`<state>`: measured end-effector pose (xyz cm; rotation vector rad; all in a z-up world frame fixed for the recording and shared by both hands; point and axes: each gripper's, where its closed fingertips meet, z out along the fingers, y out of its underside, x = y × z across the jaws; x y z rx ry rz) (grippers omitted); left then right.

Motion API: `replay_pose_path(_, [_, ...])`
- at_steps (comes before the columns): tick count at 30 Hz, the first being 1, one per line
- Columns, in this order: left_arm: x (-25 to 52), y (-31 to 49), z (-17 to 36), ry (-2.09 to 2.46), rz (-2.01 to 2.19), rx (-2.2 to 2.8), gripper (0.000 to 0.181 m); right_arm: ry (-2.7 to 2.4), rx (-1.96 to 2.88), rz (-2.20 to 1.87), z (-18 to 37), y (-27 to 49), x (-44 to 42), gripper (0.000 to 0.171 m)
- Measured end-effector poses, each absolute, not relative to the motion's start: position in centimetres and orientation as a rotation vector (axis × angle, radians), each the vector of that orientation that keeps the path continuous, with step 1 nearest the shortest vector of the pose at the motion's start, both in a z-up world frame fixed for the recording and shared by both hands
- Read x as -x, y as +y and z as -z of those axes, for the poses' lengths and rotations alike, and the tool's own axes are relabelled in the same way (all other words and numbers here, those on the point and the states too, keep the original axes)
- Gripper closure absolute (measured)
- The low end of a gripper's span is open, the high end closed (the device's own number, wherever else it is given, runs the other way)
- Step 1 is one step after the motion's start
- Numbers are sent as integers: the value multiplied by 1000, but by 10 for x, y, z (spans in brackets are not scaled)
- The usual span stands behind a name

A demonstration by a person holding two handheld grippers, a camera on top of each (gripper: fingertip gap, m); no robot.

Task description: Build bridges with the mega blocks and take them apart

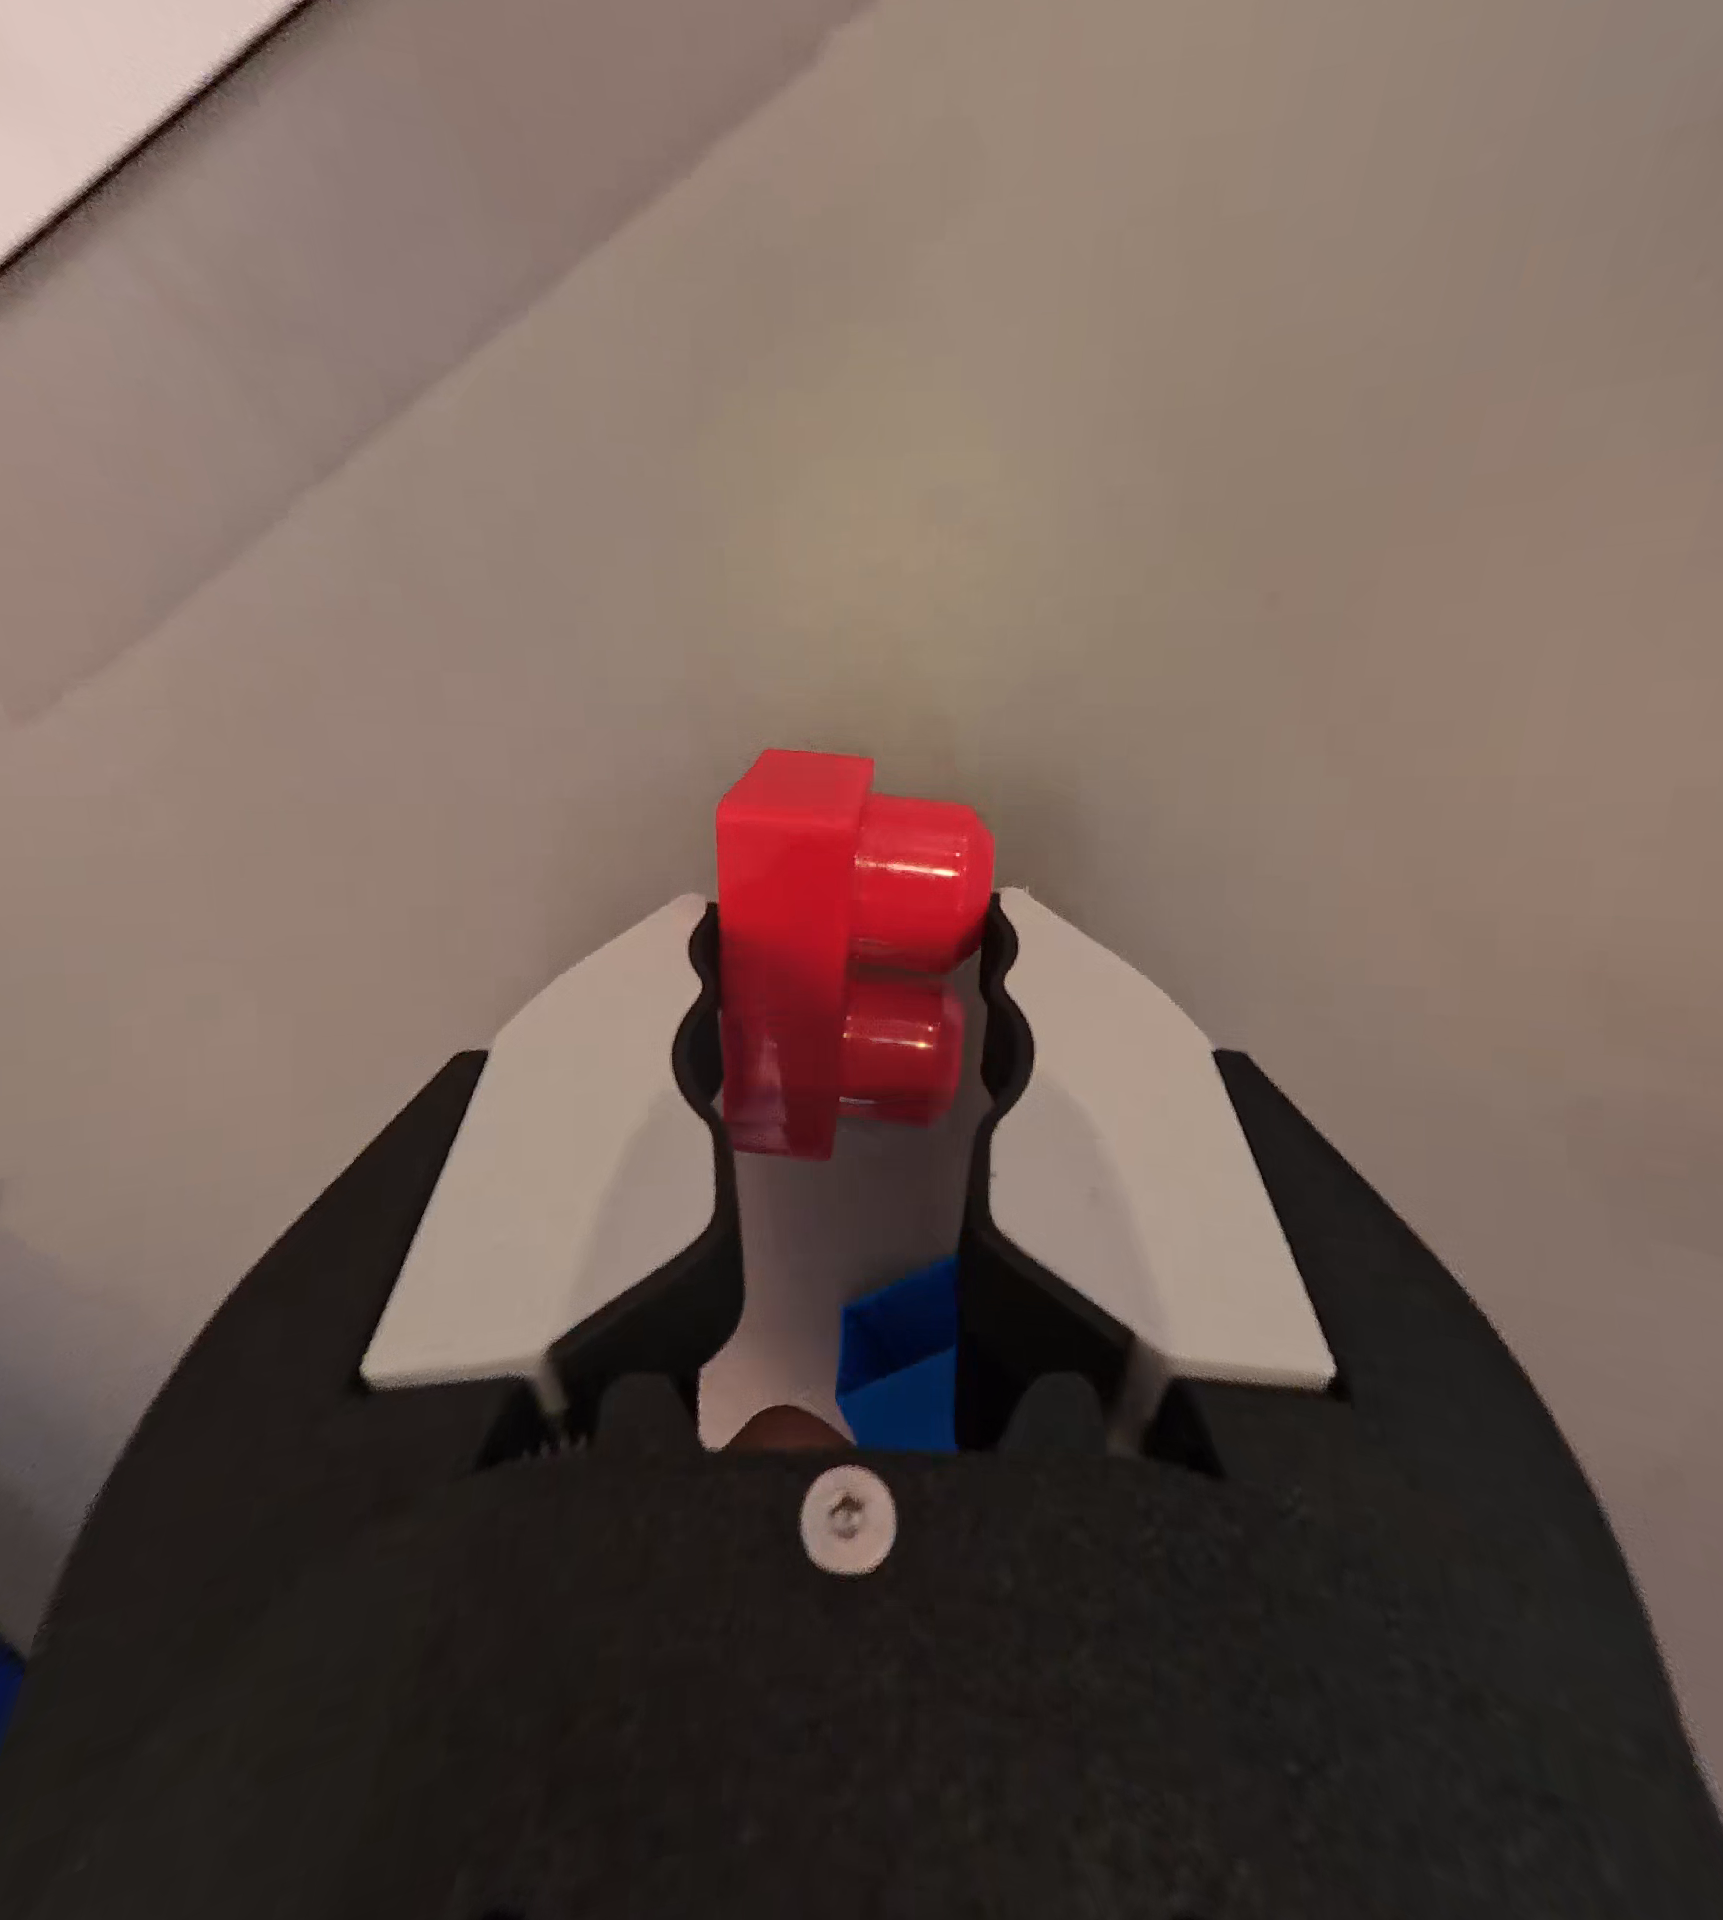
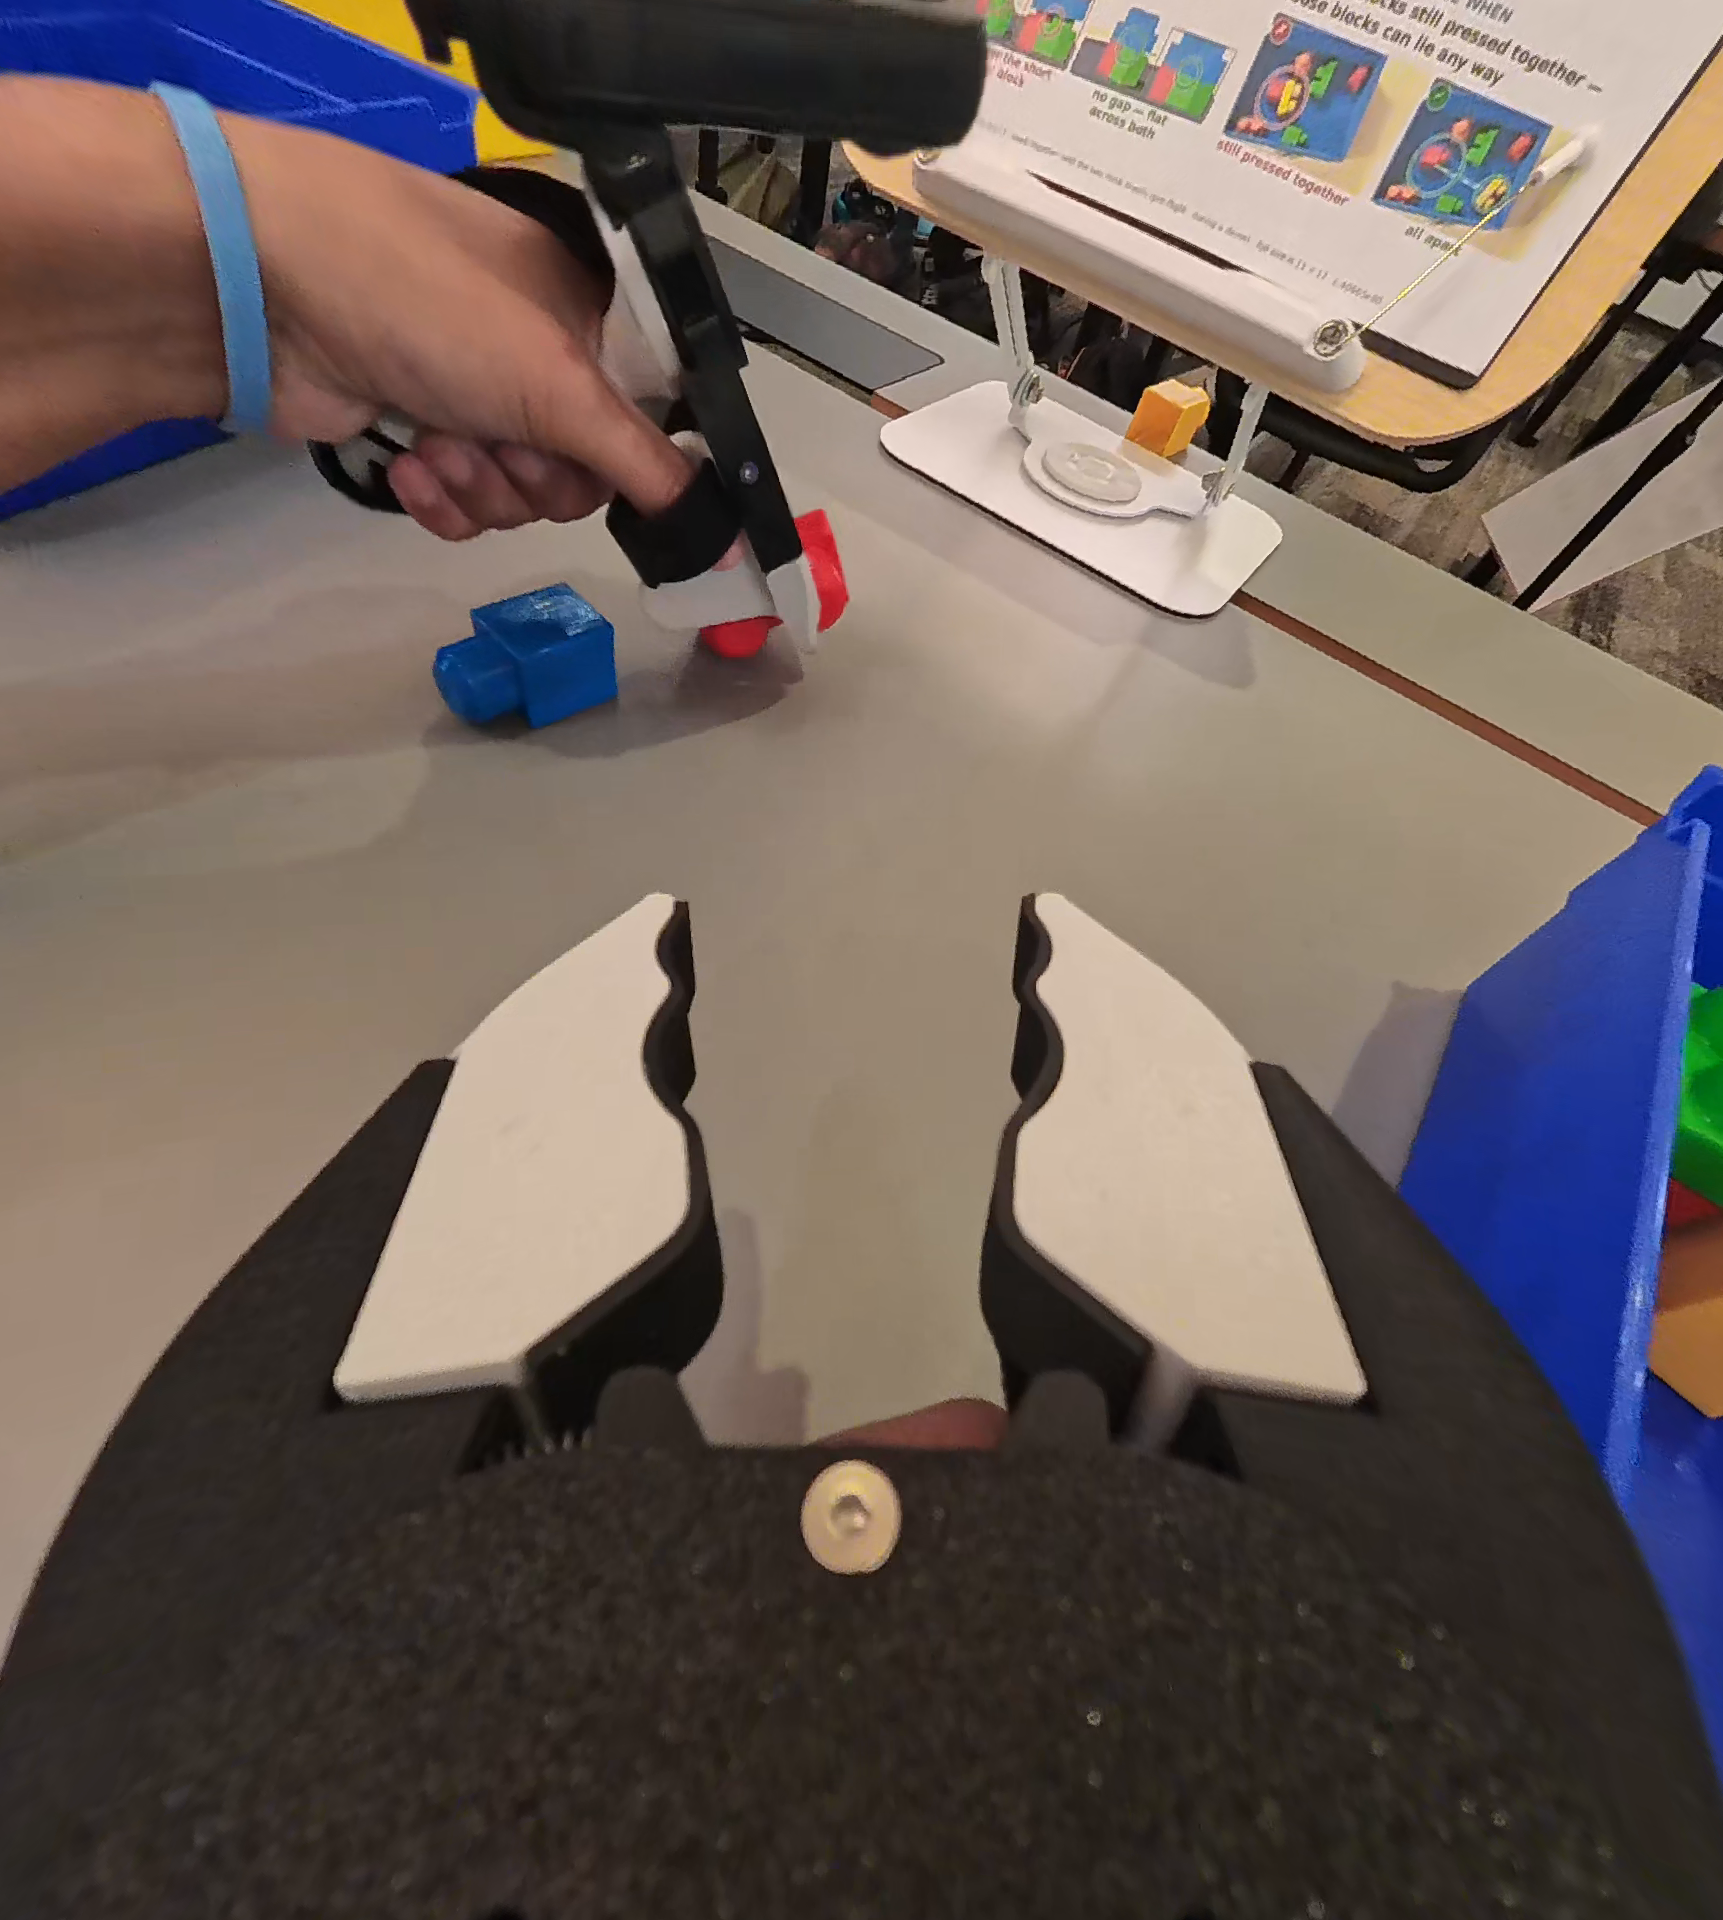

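My left gripper point(image 1: 852, 914) is shut on a red block point(image 1: 815, 956) with two studs pointing right, held just above the grey table. It also shows in the right wrist view point(image 2: 784, 613), held by a hand, with the red block point(image 2: 821, 571) low over the table. A blue block point(image 2: 535, 655) lies on its side just left of it; a part of it shows between the left gripper's fingers point(image 1: 904, 1351). My right gripper point(image 2: 852, 935) is open and empty over the table's near part.
A blue bin point(image 2: 1563, 1091) with green, orange and red blocks stands at the right. A white stand point(image 2: 1096, 488) holds an instruction sheet at the back, with an orange block point(image 2: 1163, 416) on its base. Another blue bin point(image 2: 213, 62) is at the back left. The table edge runs at the right. One gripper's finger ends stand about 25 cm off the other's.
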<state>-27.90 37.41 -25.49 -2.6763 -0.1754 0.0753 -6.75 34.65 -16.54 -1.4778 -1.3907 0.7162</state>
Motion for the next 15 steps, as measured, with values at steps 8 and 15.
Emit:
replay_pose_path(8, [278, 373, 260, -128, -100, 2722, 134, -1404, 1486, -712, 170, 346, 69, 112])
replay_pose_path(15, [277, 375, 261, -109, -98, 2714, 132, -1406, 1498, -710, 174, 349, 68, 112])
